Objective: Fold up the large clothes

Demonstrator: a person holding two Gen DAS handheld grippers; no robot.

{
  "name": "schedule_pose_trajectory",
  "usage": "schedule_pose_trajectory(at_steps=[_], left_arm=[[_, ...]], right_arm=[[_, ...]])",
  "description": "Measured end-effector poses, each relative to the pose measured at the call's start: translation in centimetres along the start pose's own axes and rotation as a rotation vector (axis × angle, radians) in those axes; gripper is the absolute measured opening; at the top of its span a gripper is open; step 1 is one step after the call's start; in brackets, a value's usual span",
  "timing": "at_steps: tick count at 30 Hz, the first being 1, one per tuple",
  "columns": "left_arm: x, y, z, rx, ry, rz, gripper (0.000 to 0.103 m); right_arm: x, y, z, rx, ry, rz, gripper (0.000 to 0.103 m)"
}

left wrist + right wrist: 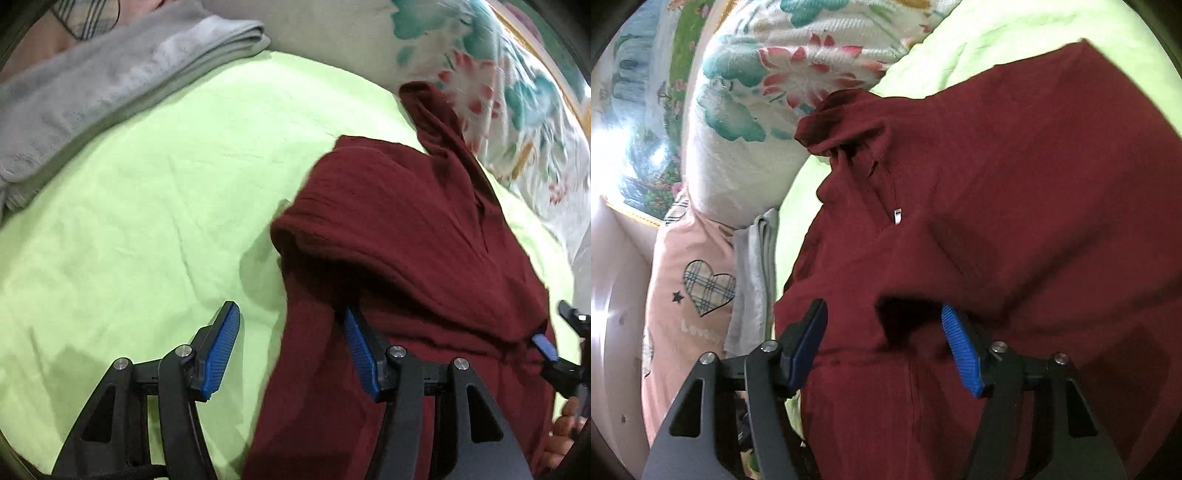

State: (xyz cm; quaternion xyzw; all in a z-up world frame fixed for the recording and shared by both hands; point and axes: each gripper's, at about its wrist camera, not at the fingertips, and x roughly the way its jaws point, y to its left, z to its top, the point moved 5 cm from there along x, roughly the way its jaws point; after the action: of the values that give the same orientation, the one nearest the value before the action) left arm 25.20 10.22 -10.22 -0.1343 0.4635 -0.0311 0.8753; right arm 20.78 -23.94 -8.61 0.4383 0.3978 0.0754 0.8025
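One lime-green sheet (147, 221) covers the bed and takes up most of what can be seen. On it lies one dark red garment (406, 240), folded over on itself so that a rounded doubled edge faces the bare sheet to the left, with a narrow strip of it reaching toward the far pillow. One big floral pillow (498, 92) sits at the far right edge of the bed, its red flowers and teal leaves just beside that strip. One folded grey towel (92, 92) lies along the far left side of the sheet. From the right-hand camera, one pink cushion (687, 280) with a plaid heart shows left of the garment, past a grey cloth. There are two tongs. The left gripper (291, 343) stands open at the near edge of the garment; its right blue pad sits against the red cloth, the left one over bare sheet, neither pinching anything. The right gripper (886, 339) is also open, with red cloth lying between and under its two blue pads but not squeezed. A hand (565, 432) shows at the near right corner.
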Motion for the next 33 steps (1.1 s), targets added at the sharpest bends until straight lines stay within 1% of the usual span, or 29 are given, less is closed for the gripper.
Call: schedule_pose_trajectory(at_steps=[2, 3, 4, 5, 6, 7, 8, 10, 11, 13, 14, 15, 16, 17, 18, 19, 20, 21, 23, 24, 25, 26, 27, 28, 29, 31, 32, 33], left_arm=[[0.2, 0.1, 0.9, 0.012, -0.022, 0.019, 0.058], [0.3, -0.2, 1.2, 0.015, -0.026, 0.027, 0.058], [0.5, -0.2, 1.5, 0.015, -0.029, 0.029, 0.058], [0.7, -0.2, 2.0, 0.012, -0.037, 0.026, 0.058], [0.9, -0.4, 2.3, 0.015, -0.038, 0.028, 0.056], [1.1, -0.3, 2.6, 0.018, -0.038, 0.034, 0.054], [1.4, -0.9, 3.0, 0.02, -0.038, 0.042, 0.049], [1.7, -0.6, 2.9, 0.019, -0.034, 0.064, 0.042], [1.6, -0.5, 2.8, 0.019, -0.038, 0.064, 0.041], [1.7, -1.0, 3.0, 0.028, -0.046, 0.068, 0.04], [1.7, -1.3, 2.9, 0.034, -0.048, 0.07, 0.039], [1.7, -1.4, 2.8, 0.04, -0.049, 0.075, 0.039], [1.6, -1.4, 2.7, 0.044, -0.05, 0.079, 0.038], [1.6, -1.5, 2.6, 0.046, -0.048, 0.081, 0.038], [1.5, -1.5, 2.5, 0.047, -0.047, 0.078, 0.038], [1.4, -1.5, 2.5, 0.047, -0.046, 0.076, 0.038], [1.4, -1.4, 2.3, 0.047, -0.043, 0.073, 0.038], [1.2, -1.2, 2.1, 0.046, -0.041, 0.064, 0.038], [1.0, -0.8, 1.9, 0.041, -0.045, 0.048, 0.039], [1.0, -0.7, 1.8, 0.035, -0.047, 0.041, 0.04], [0.9, -0.5, 1.7, 0.023, -0.05, 0.029, 0.04], [0.9, -0.4, 1.7, 0.018, -0.053, 0.023, 0.04], [0.9, -0.4, 1.6, 0.016, -0.058, 0.02, 0.04], [0.9, -0.5, 1.6, 0.018, -0.062, 0.021, 0.04], [0.8, -0.5, 1.5, 0.022, -0.066, 0.026, 0.04], [0.8, -0.7, 1.4, 0.028, -0.072, 0.033, 0.04], [0.8, -0.7, 1.4, 0.031, -0.074, 0.032, 0.04], [0.8, -0.7, 1.4, 0.031, -0.076, 0.026, 0.04]], right_arm=[[1.1, -0.3, 1.0, 0.006, -0.009, -0.047, 0.064], [1.5, -0.6, 1.6, 0.009, -0.023, -0.073, 0.053], [1.7, -0.8, 2.0, 0.008, -0.033, -0.091, 0.023], [1.6, -0.9, 2.4, 0.005, -0.037, -0.102, 0.011], [1.2, -0.7, 2.9, -0.006, -0.055, -0.104, 0.006], [0.3, -0.1, 3.2, -0.029, -0.09, -0.092, 0.006], [-0.7, 0.4, 3.5, -0.06, -0.125, -0.084, 0.006], [-3.9, 2.3, 3.7, -0.163, -0.233, -0.085, 0.005], [-5.7, 2.9, 3.6, -0.207, -0.284, -0.082, 0.005], [-7.9, 2.8, 3.4, -0.239, -0.333, -0.097, 0.005], [-8.3, 2.1, 3.2, -0.245, -0.33, -0.13, 0.005], [-8.1, 1.5, 3.1, -0.244, -0.306, -0.155, 0.005], [-7.3, 0.0, 2.9, -0.233, -0.25, -0.187, 0.006], [-6.8, -1.3, 2.7, -0.207, -0.216, -0.218, 0.006], [-6.4, -2.6, 2.5, -0.175, -0.194, -0.247, 0.009], [-6.2, -4.5, 2.2, -0.123, -0.168, -0.29, 0.018], [-6.4, -5.6, 2.1, -0.091, -0.165, -0.322, 0.02], [-7.1, -6.7, 2.0, -0.048, -0.186, -0.347, 0.02], [-9.6, -8.2, 2.1, 0.041, -0.268, -0.388, 0.026], [-10.8, -8.2, 2.1, 0.056, -0.314, -0.409, 0.03], [-11.9, -7.6, 2.3, 0.046, -0.359, -0.413, 0.037], [-12.5, -6.3, 2.5, 0.013, -0.384, -0.404, 0.04], [-12.2, -4.1, 2.7, -0.057, -0.383, -0.364, 0.043], [-11.1, -2.0, 2.7, -0.122, -0.353, -0.321, 0.046], [-9.4, 0.4, 2.7, -0.191, -0.295, -0.257, 0.047], [-4.1, 5.4, 2.3, -0.299, -0.128, -0.097, 0.051], [-1.8, 7.0, 1.9, -0.334, -0.061, -0.055, 0.051], [1.6, 9.3, 1.3, -0.403, 0.024, -0.028, 0.051]])
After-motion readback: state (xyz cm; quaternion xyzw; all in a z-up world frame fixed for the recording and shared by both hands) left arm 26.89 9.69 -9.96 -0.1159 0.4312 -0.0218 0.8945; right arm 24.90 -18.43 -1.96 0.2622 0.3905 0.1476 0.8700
